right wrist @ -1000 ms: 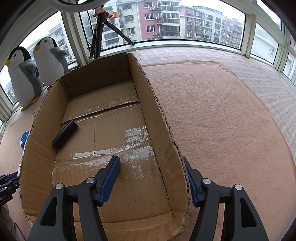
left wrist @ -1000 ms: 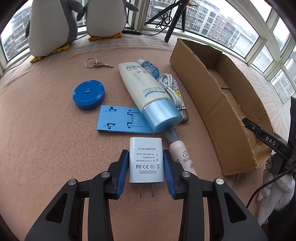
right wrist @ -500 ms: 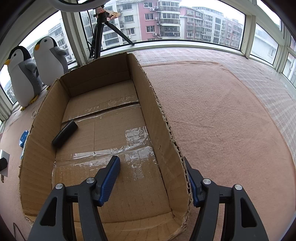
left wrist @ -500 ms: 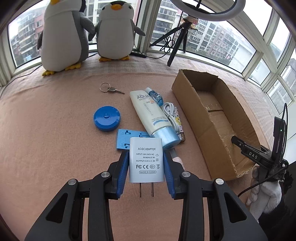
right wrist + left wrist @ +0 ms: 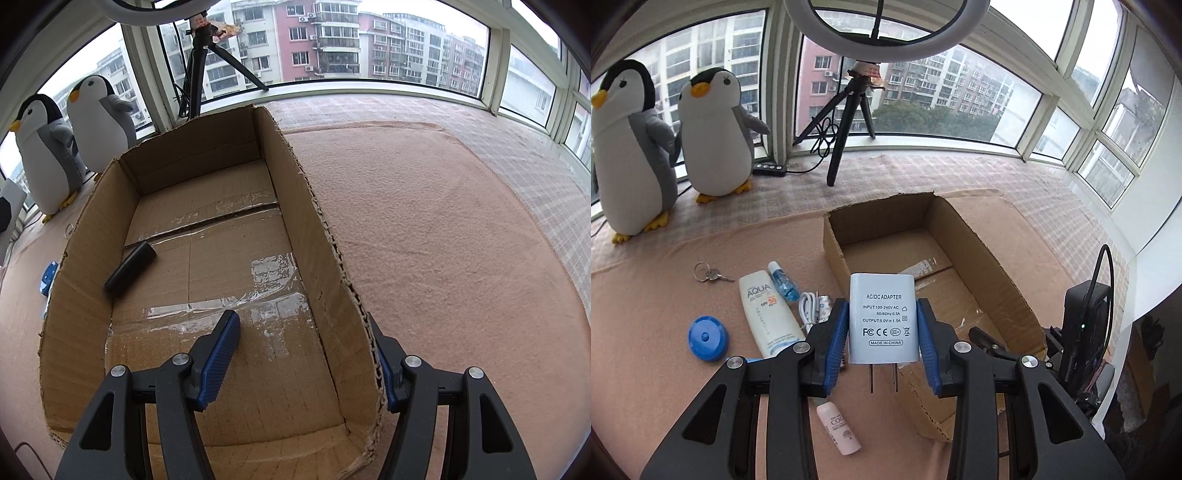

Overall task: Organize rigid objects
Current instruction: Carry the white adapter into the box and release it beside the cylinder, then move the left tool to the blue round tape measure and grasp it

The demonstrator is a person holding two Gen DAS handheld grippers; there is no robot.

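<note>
Left tongs (image 5: 882, 334) pinching white adapter (image 5: 882, 317) aloft by cardboard box (image 5: 982, 266), label reading AC/DC ADAPTER, MADE IN CHINA, AQUA tube (image 5: 768, 314) only here, right tongs (image 5: 306, 354) spread astride box wall, black case (image 5: 130, 264) inside.

Matt plastic adapter (image 5: 882, 317); rough cardboard box (image 5: 310, 229).

Left gripper (image 5: 882, 339) jaws clamped; right gripper (image 5: 306, 354) jaws spread wide.
</note>
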